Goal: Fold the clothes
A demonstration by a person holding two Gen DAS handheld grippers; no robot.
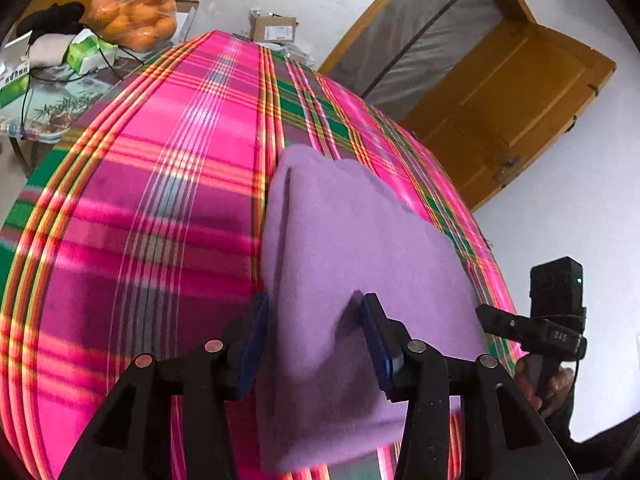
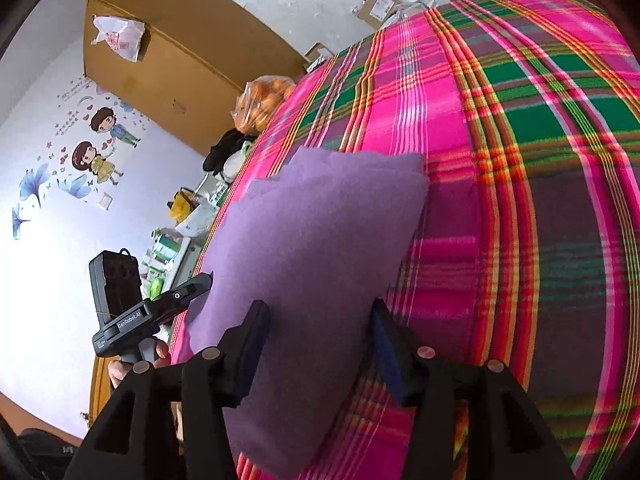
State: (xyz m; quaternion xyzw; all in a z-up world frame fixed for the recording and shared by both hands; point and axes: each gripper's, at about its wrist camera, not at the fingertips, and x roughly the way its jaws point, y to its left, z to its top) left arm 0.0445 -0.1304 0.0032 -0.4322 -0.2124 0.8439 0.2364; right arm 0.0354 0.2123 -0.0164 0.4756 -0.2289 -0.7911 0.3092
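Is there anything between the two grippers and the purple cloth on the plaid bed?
Nothing visible. The purple cloth already lies between the fingers of the left gripper and the right gripper, with no other object in between.

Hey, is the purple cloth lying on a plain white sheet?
No. The purple cloth lies on a pink and green checked blanket that covers the whole surface under it.

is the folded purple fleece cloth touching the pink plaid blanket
Touching. The right wrist view shows the folded purple fleece cloth lying flat on the pink plaid blanket, no gap beneath.
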